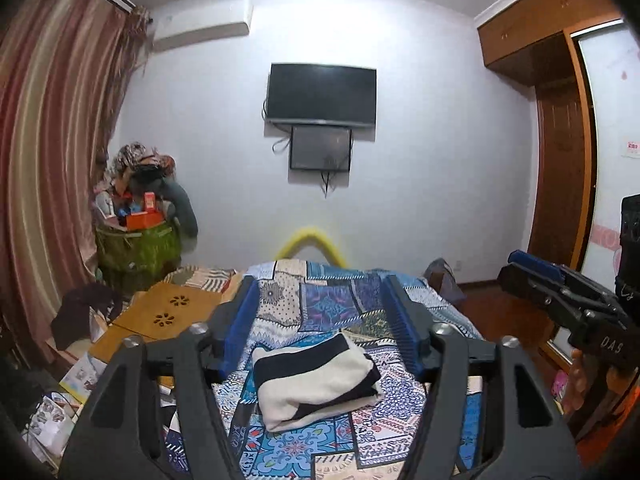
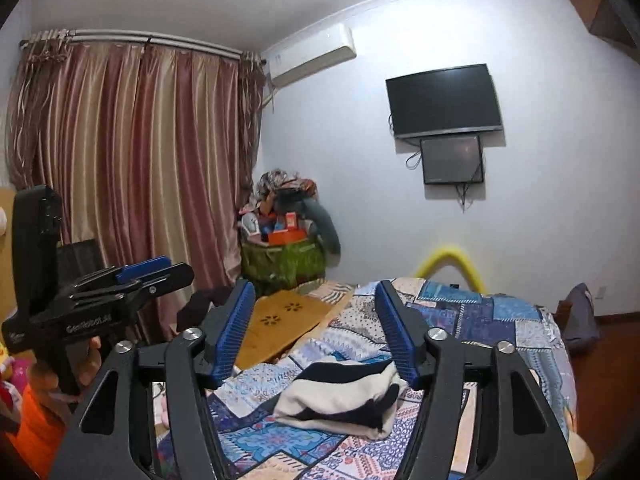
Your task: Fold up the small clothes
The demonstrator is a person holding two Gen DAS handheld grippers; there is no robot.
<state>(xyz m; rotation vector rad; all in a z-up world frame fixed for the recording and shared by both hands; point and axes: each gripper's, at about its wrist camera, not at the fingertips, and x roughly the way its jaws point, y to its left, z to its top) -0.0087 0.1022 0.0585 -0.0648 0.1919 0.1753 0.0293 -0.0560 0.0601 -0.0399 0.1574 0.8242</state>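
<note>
A folded black-and-cream striped garment (image 1: 316, 384) lies on the patterned blue patchwork bedspread (image 1: 320, 304); it also shows in the right wrist view (image 2: 344, 396). My left gripper (image 1: 320, 320) is open and empty, raised above and just behind the garment. My right gripper (image 2: 316, 328) is open and empty, likewise held above the garment. Each gripper shows in the other's view, the right one at the right edge (image 1: 560, 292), the left one at the left edge (image 2: 120, 284). Neither touches the cloth.
A wooden board (image 1: 176, 312) lies at the bed's left side. A green basket piled with things (image 1: 136, 248) stands by the striped curtain (image 1: 48, 160). A TV (image 1: 320, 94) hangs on the far wall. A wooden wardrobe (image 1: 560, 140) stands at right. Clutter lies on the floor at left.
</note>
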